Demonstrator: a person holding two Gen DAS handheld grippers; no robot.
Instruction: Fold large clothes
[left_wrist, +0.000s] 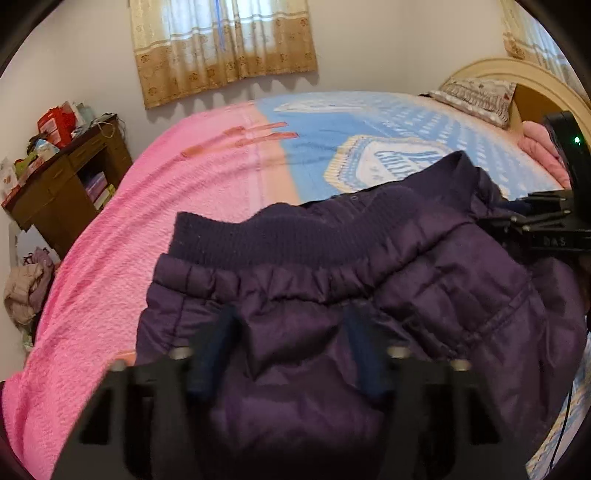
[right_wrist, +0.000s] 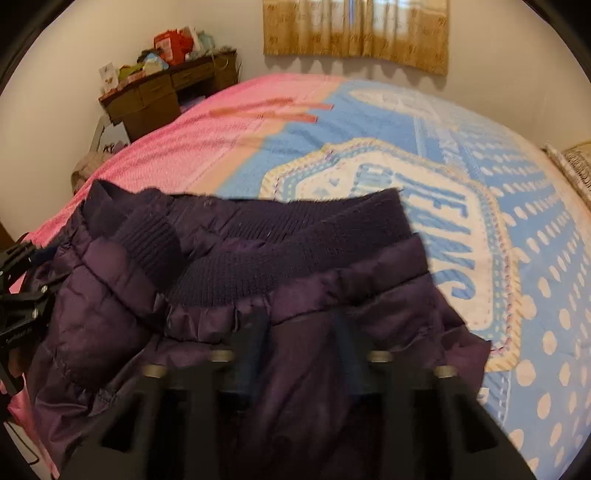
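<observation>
A dark purple padded jacket (left_wrist: 369, 280) with a ribbed knit hem (left_wrist: 295, 236) is held up over the bed. My left gripper (left_wrist: 291, 332) is shut on a bunch of its quilted fabric just below the gathered hem. My right gripper (right_wrist: 299, 332) is shut on the jacket (right_wrist: 295, 295) further along the same hem (right_wrist: 303, 236). The right gripper's body shows at the right edge of the left wrist view (left_wrist: 554, 225). The left gripper's body shows at the left edge of the right wrist view (right_wrist: 18, 295). The jacket's lower part is hidden below both cameras.
The bed has a pink blanket (left_wrist: 147, 206) on its left half and a blue patterned blanket (right_wrist: 498, 206) on its right half. A pillow (left_wrist: 476, 96) and headboard (left_wrist: 546, 88) stand at far right. A cluttered wooden desk (left_wrist: 62, 181) stands by the left wall, a clothes pile (left_wrist: 26, 288) below it.
</observation>
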